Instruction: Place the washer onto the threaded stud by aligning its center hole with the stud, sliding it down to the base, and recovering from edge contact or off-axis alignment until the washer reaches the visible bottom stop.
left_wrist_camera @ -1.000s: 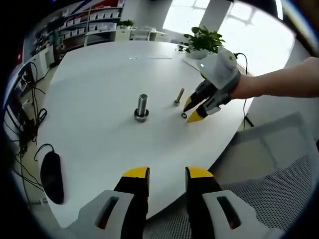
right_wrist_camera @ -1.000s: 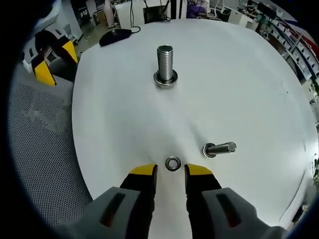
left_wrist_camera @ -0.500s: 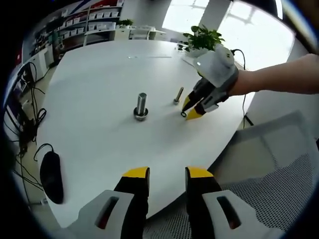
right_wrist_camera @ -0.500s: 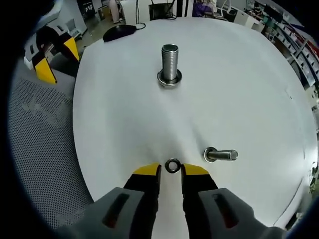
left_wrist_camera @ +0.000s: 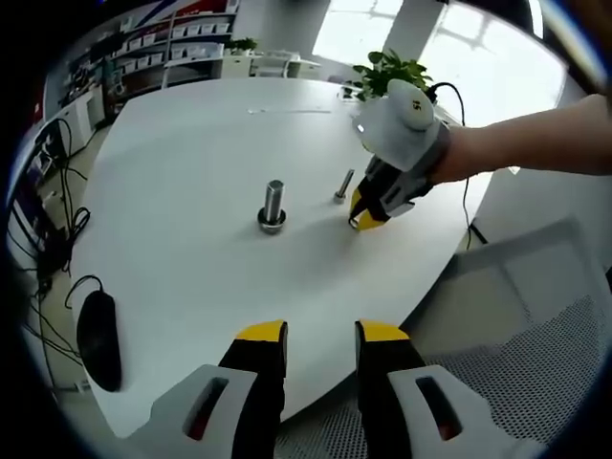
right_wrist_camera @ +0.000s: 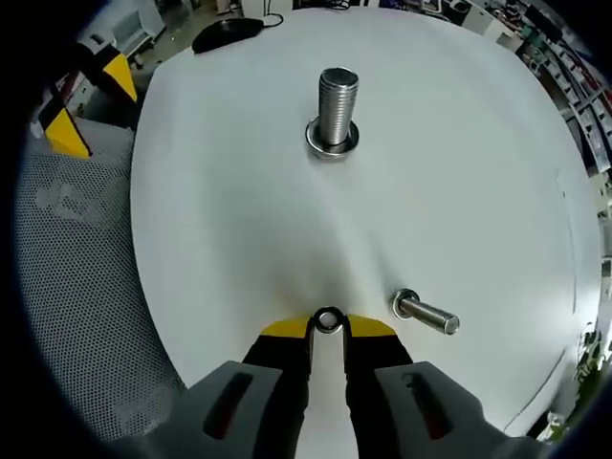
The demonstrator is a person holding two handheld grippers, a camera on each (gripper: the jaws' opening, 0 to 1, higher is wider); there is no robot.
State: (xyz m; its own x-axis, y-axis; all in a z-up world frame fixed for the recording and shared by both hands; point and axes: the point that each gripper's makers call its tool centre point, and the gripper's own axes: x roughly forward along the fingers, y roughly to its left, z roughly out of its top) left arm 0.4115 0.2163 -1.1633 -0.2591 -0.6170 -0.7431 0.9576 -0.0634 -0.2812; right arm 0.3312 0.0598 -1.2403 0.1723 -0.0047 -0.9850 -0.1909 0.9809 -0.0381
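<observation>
right gripper (right_wrist_camera: 328, 328): jaws narrowing around washer (right_wrist_camera: 328, 319), well short of upright stud (right_wrist_camera: 334, 111) | left gripper (left_wrist_camera: 321, 337): jaws sitting parted, holding nothing | washer lying partly hidden on surface (right_wrist_camera: 459, 153)

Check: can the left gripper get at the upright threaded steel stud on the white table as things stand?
Probably yes. The left gripper hangs off the near edge of the white table, jaws open, with bare tabletop up to the upright threaded steel stud. The right gripper works off to the stud's side, not across that line.
</observation>
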